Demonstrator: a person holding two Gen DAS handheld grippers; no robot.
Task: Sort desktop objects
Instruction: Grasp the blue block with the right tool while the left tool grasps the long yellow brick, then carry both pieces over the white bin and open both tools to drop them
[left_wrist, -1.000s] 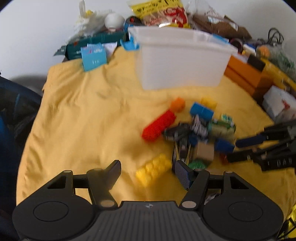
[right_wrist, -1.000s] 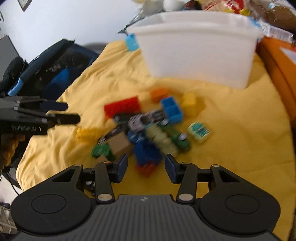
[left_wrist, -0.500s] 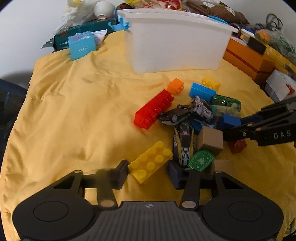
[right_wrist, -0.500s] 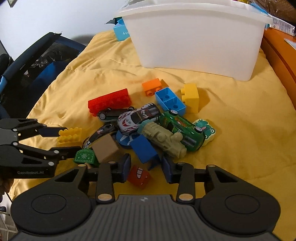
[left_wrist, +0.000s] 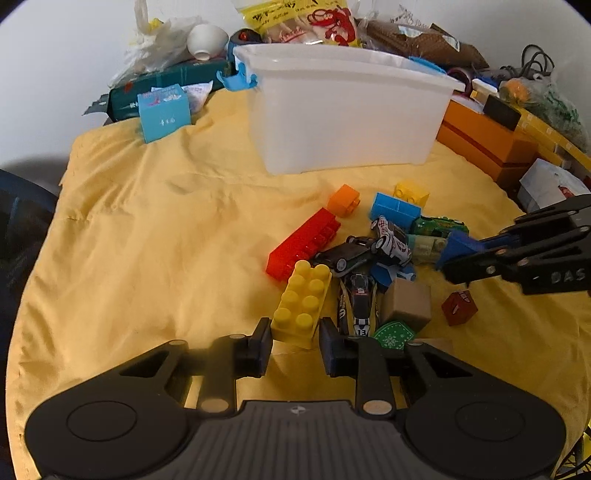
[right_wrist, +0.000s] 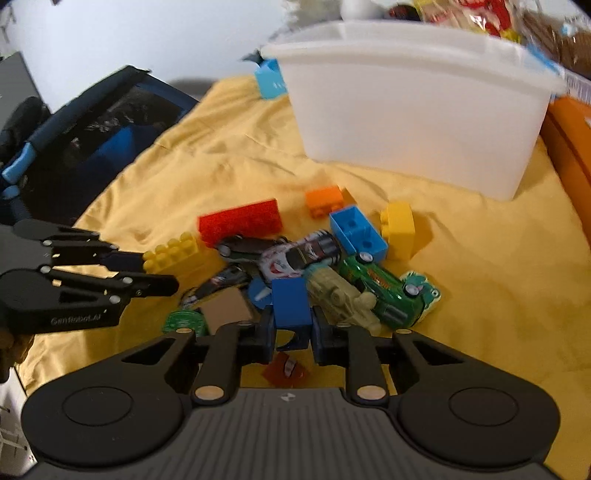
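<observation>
A: What is the surface like?
B: A yellow cloth (left_wrist: 155, 236) covers the table, bare and wide on its left half; its left edge drops to a dark blue chair (right_wrist: 103, 122). Boxes crowd the right edge.
A: And the biggest thing?
B: One white bin (left_wrist: 347, 110) at the back. Before it lies the toy pile: four cars that I can count, one red long brick (left_wrist: 303, 243), one orange brick (left_wrist: 343, 199).
A: The grippers?
B: The left gripper (left_wrist: 295, 341) has jaws closing, pads pressing the yellow brick (left_wrist: 303, 299). The right gripper (right_wrist: 293, 332) is clamped on the blue block (right_wrist: 290, 302), above the pile's near edge.
</observation>
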